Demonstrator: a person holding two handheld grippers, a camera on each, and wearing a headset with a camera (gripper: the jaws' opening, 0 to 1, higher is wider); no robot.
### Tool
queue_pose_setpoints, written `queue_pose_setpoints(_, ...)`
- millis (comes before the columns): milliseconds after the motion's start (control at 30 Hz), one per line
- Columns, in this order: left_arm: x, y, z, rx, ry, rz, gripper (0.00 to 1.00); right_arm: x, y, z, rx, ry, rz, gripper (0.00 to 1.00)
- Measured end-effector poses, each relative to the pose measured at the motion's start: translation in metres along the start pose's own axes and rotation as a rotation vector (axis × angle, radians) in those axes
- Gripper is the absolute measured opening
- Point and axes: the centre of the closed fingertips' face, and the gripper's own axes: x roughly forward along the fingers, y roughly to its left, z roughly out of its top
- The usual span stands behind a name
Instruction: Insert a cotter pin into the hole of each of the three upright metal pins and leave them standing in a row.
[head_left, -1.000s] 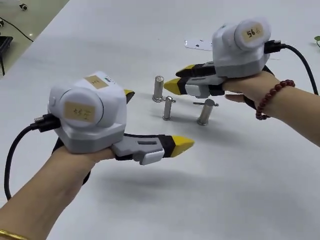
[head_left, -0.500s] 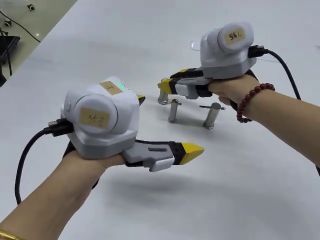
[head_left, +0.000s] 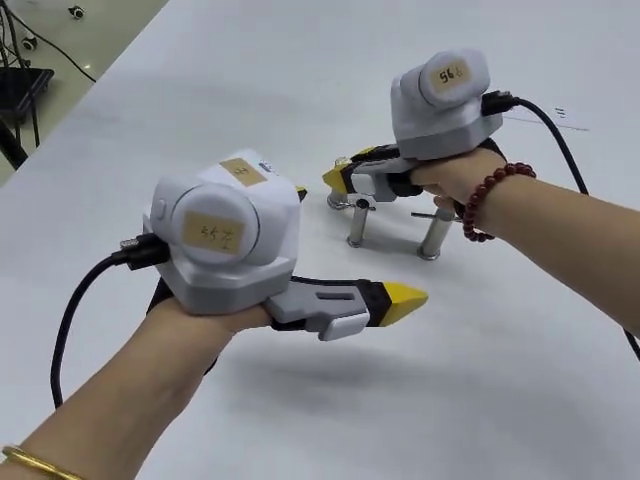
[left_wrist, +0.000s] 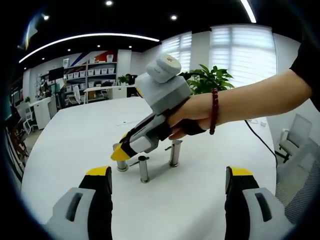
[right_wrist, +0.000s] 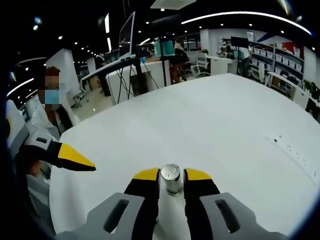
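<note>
**Right hand-held gripper on end pin, tip-over risk**

The right hand-held gripper (right_wrist: 171, 174) is closed around the head of the end pin (right_wrist: 172, 186). In its own view we read both pads as touching the metal. The left hand-held gripper (left_wrist: 168, 172) hangs with its jaws wide apart, holding nothing, apart from the row.

All three pins stand upright on the desk (head_left: 500, 390). The end pin is under the right tips, the middle pin (head_left: 357, 225) is just beside it, and the last pin (head_left: 435, 235) is further along. A cotter pin (head_left: 425, 213) sticks out of the last pin's head. The middle pin looks fitted too, but it is too small to be sure. We cannot tell whether the gripped pin has its cotter pin.

Risks, as we judge them:
- The pin is slim, smooth and narrow-based, so a sideways pull or a twist of the hand could tip it or let it slide in the pads.
- The grip is high on the head, so the pin can pivot.
- The right hand and gripper body sit right over the neighbours, so a low swing could knock the middle pin and break the row.
</note>
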Motion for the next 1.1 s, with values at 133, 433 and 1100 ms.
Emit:
queue_pose_setpoints(133,0.000,0.001,-0.001,0.000,0.003,0.009,0.93,0.002,0.000,0.000,0.024,-0.007,0.012,0.11)
queue_pose_setpoints(433,0.001,0.003,-0.004,0.021,0.020,0.020,0.92,-0.002,0.000,0.000,-0.032,0.000,0.005,0.08)
queue_pose_setpoints(1100,0.002,-0.002,-0.002,0.019,-0.001,0.002,0.91,-0.053,-0.037,-0.020,0.003,0.033,-0.108,0.08)
